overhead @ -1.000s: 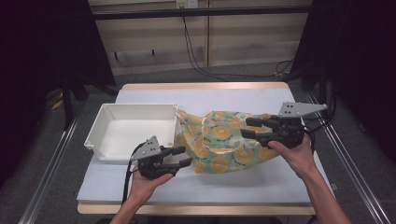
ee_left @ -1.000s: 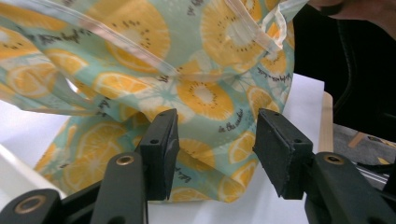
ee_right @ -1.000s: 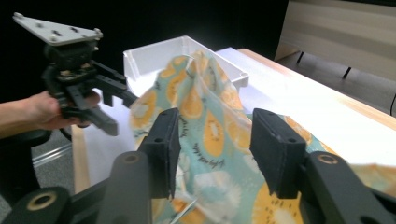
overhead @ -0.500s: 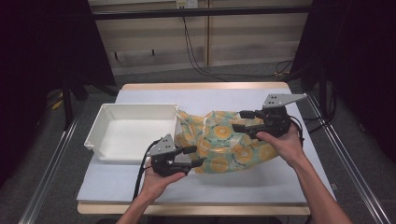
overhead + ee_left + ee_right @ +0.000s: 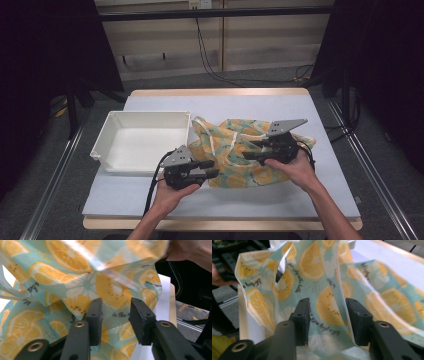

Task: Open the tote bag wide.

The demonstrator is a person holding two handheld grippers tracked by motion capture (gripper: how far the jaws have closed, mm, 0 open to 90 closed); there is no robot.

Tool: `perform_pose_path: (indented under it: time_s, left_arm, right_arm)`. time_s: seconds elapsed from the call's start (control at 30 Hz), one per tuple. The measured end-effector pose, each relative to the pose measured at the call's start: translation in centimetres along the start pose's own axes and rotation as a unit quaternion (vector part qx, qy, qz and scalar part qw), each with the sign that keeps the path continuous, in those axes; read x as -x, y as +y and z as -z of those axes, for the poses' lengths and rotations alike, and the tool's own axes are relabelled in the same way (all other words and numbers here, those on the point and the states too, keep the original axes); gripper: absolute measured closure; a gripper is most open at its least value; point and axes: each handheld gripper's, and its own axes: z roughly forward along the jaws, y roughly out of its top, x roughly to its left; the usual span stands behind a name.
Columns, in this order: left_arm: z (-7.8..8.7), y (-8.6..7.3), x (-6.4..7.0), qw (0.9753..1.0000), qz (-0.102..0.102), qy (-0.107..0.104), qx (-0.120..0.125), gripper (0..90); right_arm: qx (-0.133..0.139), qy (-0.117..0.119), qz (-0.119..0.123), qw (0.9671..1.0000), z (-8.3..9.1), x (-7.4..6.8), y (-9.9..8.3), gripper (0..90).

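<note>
Both hands have drawn inward since the earlier frames, the right hand-held gripper sliding left over the crumpled teal cloth bag printed with orange slices and the left hand-held gripper reaching its near-left edge. Each gripper view shows its jaws spread, with the printed fabric (lettering legible on it) lying in the gap between them but not pinched. That bag sits on the pale blue-grey table, its left edge touching the empty white rectangular plastic tray beside it.
</note>
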Motion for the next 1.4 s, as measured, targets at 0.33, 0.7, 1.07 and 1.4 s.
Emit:
perform_pose_path:
  time_s: [0.33, 0.7, 1.07, 1.4]
  left_arm:
    - [0.0, -0.7, -0.3, 0.9998, 0.012, 0.008, -0.012, 64.1]
    - [-0.4, -1.8, -0.8, 0.9991, 0.016, 0.007, -0.038, 79.3]
    - [-0.8, -3.2, -0.9, 0.9977, 0.025, -0.008, -0.063, 89.7]
    - [0.8, -3.1, 0.6, 0.9987, 0.036, -0.015, -0.033, 83.5]
  right_arm:
    - [0.016, 0.040, 0.005, 0.9991, 0.3, -2.8, -2.0, 89.5]
    - [0.013, 0.071, -0.016, 0.9972, -1.4, -4.3, -5.7, 89.8]
    - [-0.042, 0.068, -0.019, 0.9966, -3.6, -4.8, -8.5, 88.1]
    - [-0.065, 0.042, -0.022, 0.9968, -4.7, -4.2, -9.3, 84.2]
